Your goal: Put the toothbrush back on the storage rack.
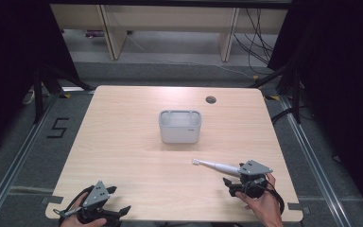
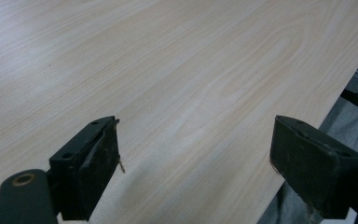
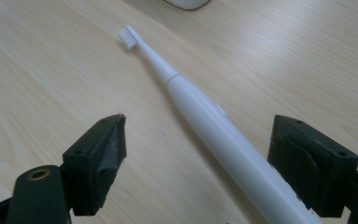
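Near edge of the tabletop (image 1: pixel 123 156), left corner: left gripper (image 1: pixel 116 201) held low in a hand (image 1: pixel 82 215), jaws spread wide over bare wood, nothing between them; in the left gripper view the two pads (image 2: pixel 100 163) stand well apart with the table edge running off behind the right one; judged to be parked here, out of the way, waiting its turn.

Near edge, toward the right corner: right gripper (image 3: pixel 193 172) in the other hand (image 1: pixel 264 203), jaws also spread, not pinching; the handle of a white electric toothbrush (image 3: pixel 205 121) passes between them, closer to the right pad (image 3: pixel 303 163), but whether any pad touches it I cannot tell; the approach along the thick handle end looks deliberate, that being the stoutest part to clamp.

The toothbrush (image 1: pixel 215 166) lies flat on the wood, handle at the gripper, neck and bristle head (image 3: pixel 128 36) pointing away toward the middle of the table, bristles turned sideways or down; head well short of the container.

Middle of the tabletop: a white rectangular bin (image 1: pixel 180 126), open top, upright, seemingly empty; likely the place meant for the brush, set where either hand can reach it.

Far edge, right of centre: a small round cable hole (image 1: pixel 211 99) in the wood; beyond it floor and desk legs.
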Available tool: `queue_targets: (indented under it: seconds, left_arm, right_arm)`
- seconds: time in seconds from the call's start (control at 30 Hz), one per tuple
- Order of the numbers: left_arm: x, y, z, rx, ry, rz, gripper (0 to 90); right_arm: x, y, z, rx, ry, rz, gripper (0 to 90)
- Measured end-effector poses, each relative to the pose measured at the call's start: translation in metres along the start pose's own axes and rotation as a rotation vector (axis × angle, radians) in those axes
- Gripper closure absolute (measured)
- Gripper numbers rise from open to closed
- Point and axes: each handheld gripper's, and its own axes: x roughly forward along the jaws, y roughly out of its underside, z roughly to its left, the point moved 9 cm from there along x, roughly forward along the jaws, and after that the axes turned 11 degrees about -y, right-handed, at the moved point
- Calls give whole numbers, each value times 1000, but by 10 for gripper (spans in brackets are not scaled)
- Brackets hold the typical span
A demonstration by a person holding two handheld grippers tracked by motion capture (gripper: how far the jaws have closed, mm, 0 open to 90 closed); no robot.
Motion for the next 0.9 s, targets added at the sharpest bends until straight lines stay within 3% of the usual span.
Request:
queue_targets:
  seconds: [0.03, 0.17, 0.4, 0.43, 0.47, 0.5, 0.57, 0.67, 0.9]
  left_arm:
    - [-1, 1, 3, 19, -8, 11, 149]
    - [0, 2, 2, 19, -6, 7, 149]
    - [0, 1, 0, -11, -2, -1, 150]
    - [-1, 3, 3, 25, -11, 21, 150]
    - [-1, 3, 3, 25, -12, 21, 149]
    - [-1, 3, 3, 28, -11, 22, 150]
    - [-1, 2, 1, 4, -5, 14, 149]
    - [-1, 3, 3, 22, -10, 24, 150]
    - [-1, 3, 2, 10, -6, 12, 150]
  right_arm:
    - [0, -1, -1, -6, 1, -1, 212]
    - [1, -3, 1, -12, -20, 18, 232]
    - [2, -8, 1, -36, -42, 29, 255]
    - [2, -8, 1, -36, -42, 29, 255]
    - [2, -9, 2, -20, -44, 39, 255]
    - [2, -10, 0, -37, -42, 39, 255]
    - [1, -10, 0, -42, -45, 57, 255]
    - [1, -10, 1, -24, -50, 78, 255]
    - [3, -17, -2, -65, -73, 115, 297]
